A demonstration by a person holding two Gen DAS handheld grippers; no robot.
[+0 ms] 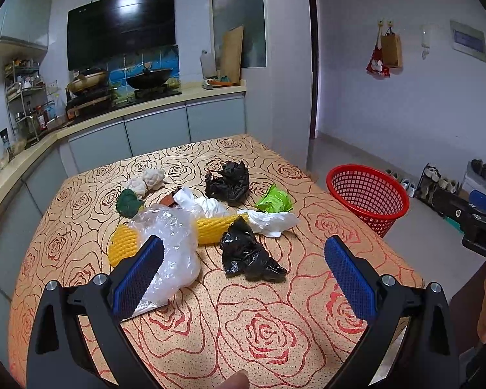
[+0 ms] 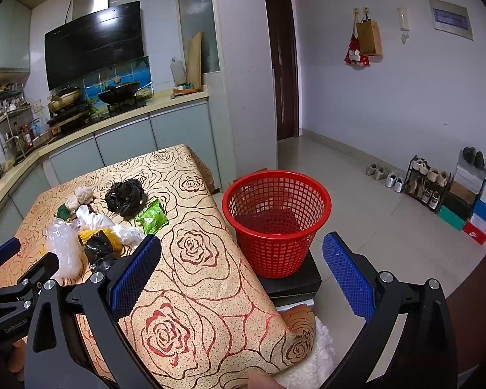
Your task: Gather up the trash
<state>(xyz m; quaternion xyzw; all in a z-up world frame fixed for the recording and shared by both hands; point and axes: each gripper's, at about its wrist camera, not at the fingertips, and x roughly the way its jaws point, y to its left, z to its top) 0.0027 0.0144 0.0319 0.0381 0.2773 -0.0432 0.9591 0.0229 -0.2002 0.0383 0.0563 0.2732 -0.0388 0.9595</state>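
Task status: not started, judging by the layout. The red basket (image 2: 277, 223) appears empty; its mesh floor shows through with no item inside. All trash lies on the surface (image 1: 269, 330).

Trash remaining, clustered at mid-surface:
- clear plastic bag (image 1: 173, 253), nearest the left claw (image 1: 243, 275), partly covering a yellow foam net sleeve (image 1: 210, 228);
- near black bag (image 1: 248, 254), just beside the sleeve;
- far black bag (image 1: 228, 180);
- white crumpled plastic (image 1: 272, 222), next to a green wrapper (image 1: 273, 199);
- a second white piece (image 1: 199, 204) behind the sleeve.

A cauliflower (image 1: 149, 180) and a broccoli (image 1: 129, 202) lie at the far left of the cluster; whether these count as trash cannot be told.

Claw state: the left claw is wide and holds nothing. The right claw (image 2: 241, 274) is also wide and holds nothing, and points toward the basket.

Surface: covered with an orange rose-pattern cloth. The basket stands just beside its right edge, on a dark block (image 2: 291, 283) on the floor.

Room: a kitchen with a counter (image 1: 152, 105), woks on a stove, a black range hood (image 1: 121, 26), and a shoe rack (image 2: 427, 183) along the far wall.
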